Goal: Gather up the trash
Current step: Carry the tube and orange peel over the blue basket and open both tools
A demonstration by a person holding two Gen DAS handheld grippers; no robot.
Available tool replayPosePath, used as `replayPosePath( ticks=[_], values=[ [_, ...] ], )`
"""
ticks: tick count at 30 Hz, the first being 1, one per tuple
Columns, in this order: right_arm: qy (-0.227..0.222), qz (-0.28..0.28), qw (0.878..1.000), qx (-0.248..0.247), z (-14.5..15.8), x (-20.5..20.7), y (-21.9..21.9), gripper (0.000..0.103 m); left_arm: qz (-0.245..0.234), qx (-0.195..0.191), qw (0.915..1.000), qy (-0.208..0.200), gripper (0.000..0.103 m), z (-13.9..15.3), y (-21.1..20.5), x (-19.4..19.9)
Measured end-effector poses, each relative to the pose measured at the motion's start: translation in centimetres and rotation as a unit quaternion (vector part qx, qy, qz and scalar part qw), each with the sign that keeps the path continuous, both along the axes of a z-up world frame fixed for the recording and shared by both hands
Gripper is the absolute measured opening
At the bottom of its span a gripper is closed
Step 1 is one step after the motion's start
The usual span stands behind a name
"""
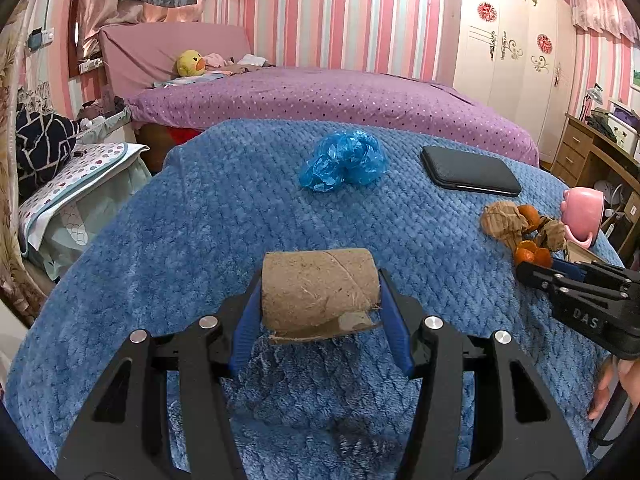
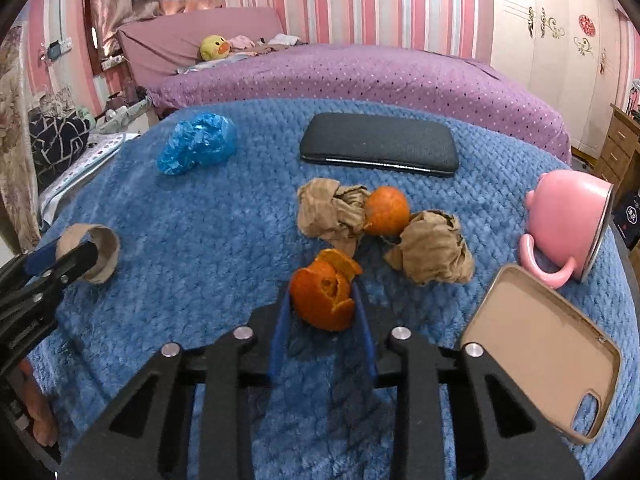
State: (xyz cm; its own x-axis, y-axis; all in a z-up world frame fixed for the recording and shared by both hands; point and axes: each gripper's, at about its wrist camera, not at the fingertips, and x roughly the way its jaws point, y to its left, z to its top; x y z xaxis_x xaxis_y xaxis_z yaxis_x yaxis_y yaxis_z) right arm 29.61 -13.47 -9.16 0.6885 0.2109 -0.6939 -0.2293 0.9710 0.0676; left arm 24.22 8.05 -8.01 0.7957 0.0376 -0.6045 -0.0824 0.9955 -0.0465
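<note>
Two grippers work over a blue blanket point(image 2: 168, 288) strewn with trash. In the left wrist view, the left gripper point(image 1: 320, 292) sits low centre, its blue fingers point(image 1: 248, 316) pressed against both ends of a cardboard tube point(image 1: 320, 288), which lies crosswise between them just above the blanket. In the right wrist view, the right gripper point(image 2: 323, 300) is at lower centre, its fingers point(image 2: 280, 332) drawn in narrow and clamped on an orange peel point(image 2: 324, 300).

Just beyond that peel, at the middle of the right wrist view, lie two crumpled brown paper wads point(image 2: 332, 212) with another orange piece point(image 2: 386, 210) between them, touching both. A crumpled blue plastic bag point(image 2: 196, 144) lies at upper left of that frame, well apart from the wads. A black case point(image 2: 380, 144) lies flat at upper centre. At right, a pink mug point(image 2: 568, 220) lies tipped on its side, and a tan phone case point(image 2: 540, 352) lies open side up just below it. A purple bed point(image 2: 360, 76) fills the background, with a yellow duck toy point(image 2: 214, 48) by its headboard.
</note>
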Motion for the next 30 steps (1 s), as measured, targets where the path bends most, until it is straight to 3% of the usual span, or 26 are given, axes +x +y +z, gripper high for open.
replayPosePath(
  ticks=[11, 21, 30],
  values=[
    [-0.051, 0.002, 0.999, 0.004, 2.3, -4.8, -2.8, 0.028, 0.001, -0.003, 1.0, 0.001, 0.053, 0.0, 0.1, 0.0],
    [-0.057, -0.016, 0.998, -0.001, 2.9, -8.4, -7.5, 0.026, 0.004, 0.01, 0.9999, -0.013, 0.053, 0.4, -0.3, -0.6],
    [-0.079, -0.056, 0.995, 0.01, 4.5, -11.3, -13.5, 0.026, -0.022, 0.036, 0.9985, -0.034, 0.053, 2.7, -4.9, -3.3]
  ],
)
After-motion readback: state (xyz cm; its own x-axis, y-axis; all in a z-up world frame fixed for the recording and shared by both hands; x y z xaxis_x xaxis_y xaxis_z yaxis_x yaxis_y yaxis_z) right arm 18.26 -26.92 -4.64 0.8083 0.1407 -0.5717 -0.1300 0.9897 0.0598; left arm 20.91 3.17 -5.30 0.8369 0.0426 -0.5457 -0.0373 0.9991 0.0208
